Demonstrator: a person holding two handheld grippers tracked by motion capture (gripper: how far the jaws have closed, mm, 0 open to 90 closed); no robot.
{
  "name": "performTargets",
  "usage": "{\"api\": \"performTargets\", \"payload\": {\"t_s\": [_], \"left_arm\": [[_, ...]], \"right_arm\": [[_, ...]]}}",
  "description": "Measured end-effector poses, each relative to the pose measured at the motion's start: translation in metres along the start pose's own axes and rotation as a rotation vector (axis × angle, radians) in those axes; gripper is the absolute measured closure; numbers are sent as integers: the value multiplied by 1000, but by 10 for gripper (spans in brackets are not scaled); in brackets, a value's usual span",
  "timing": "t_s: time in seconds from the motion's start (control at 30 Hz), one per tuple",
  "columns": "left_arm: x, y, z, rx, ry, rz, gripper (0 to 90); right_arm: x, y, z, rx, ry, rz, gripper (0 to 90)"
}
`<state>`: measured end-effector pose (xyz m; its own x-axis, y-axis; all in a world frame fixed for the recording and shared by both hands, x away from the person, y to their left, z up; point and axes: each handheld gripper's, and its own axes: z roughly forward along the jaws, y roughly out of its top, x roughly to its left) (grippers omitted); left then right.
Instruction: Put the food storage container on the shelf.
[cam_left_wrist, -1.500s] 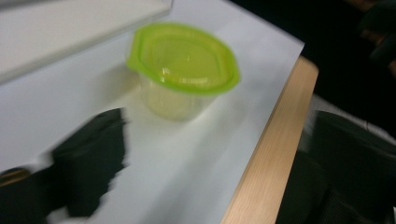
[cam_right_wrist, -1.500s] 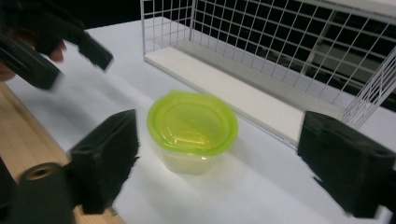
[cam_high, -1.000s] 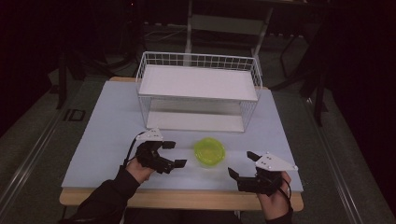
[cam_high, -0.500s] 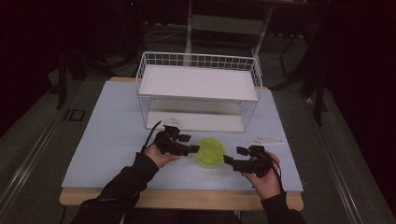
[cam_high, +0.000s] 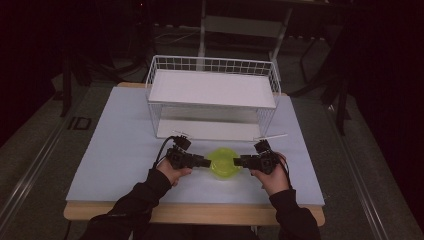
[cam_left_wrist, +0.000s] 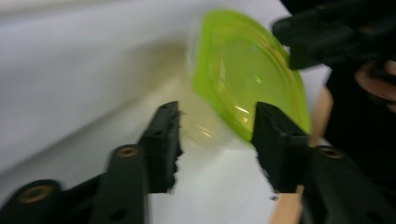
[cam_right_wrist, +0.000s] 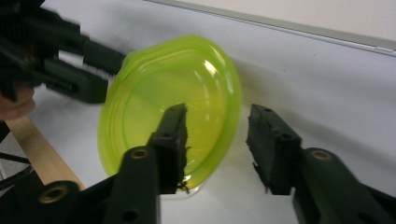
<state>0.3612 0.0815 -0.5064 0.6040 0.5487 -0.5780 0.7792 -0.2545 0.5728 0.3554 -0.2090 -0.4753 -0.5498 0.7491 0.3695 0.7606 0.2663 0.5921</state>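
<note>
A: Green, translucent plastic bowl (cam_high: 223, 162) — one item, near the front edge of the pale tabletop (cam_high: 115, 150), in front of the white wire basket (cam_high: 212, 95) and apart from it.

B: Grippers?

A: Left gripper (cam_high: 202, 162) at the bowl's left rim, right gripper (cam_high: 239, 161) at its right rim. Both sets of fingers have just been closing and now stand about half open. In the left gripper view the rim sits between the fingers (cam_left_wrist: 163, 140); in the right gripper view one finger (cam_right_wrist: 173, 140) is over the inside of the bowl and the other outside the wall. Pads not yet pressing, by my reading.

B: Handling note?

A: Thin wall, likely to flex. Seat each rim deep between the pads, close both sides together, then lift level so the bowl does not tip or slide out.

B: Markings?

A: No brand or label legible on the bowl. The letters "ID" (cam_high: 79, 123) are on the floor left of the tabletop.
</note>
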Motion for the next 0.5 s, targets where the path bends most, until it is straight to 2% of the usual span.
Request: {"api": "performTargets", "payload": {"t_s": [0.07,0.13,0.17,0.27,0.3,0.33,0.47,0.5], "left_arm": [[-2,-3,2,15,-28,-10,590],[-6,-4,3,17,-10,1,628],[-7,-5,3,9,-13,-5,669],[-8,-4,1,7,-11,-19,708],[-10,-4,-1,16,-3,-26,708],[-12,-3,-1,20,4,-33,732],[-16,-3,-2,19,3,-54,772],[-18,-2,-3,10,3,-77,772]], "right_arm": [[1,1,2,4,0,4,613],[2,2,3,8,7,4,650],[3,3,1,11,3,-6,722],[4,3,1,14,15,-10,752],[4,3,0,18,20,-20,801],[7,3,-1,24,28,-24,811],[9,2,-3,31,8,-40,827],[10,1,-4,31,7,-43,829]]}}
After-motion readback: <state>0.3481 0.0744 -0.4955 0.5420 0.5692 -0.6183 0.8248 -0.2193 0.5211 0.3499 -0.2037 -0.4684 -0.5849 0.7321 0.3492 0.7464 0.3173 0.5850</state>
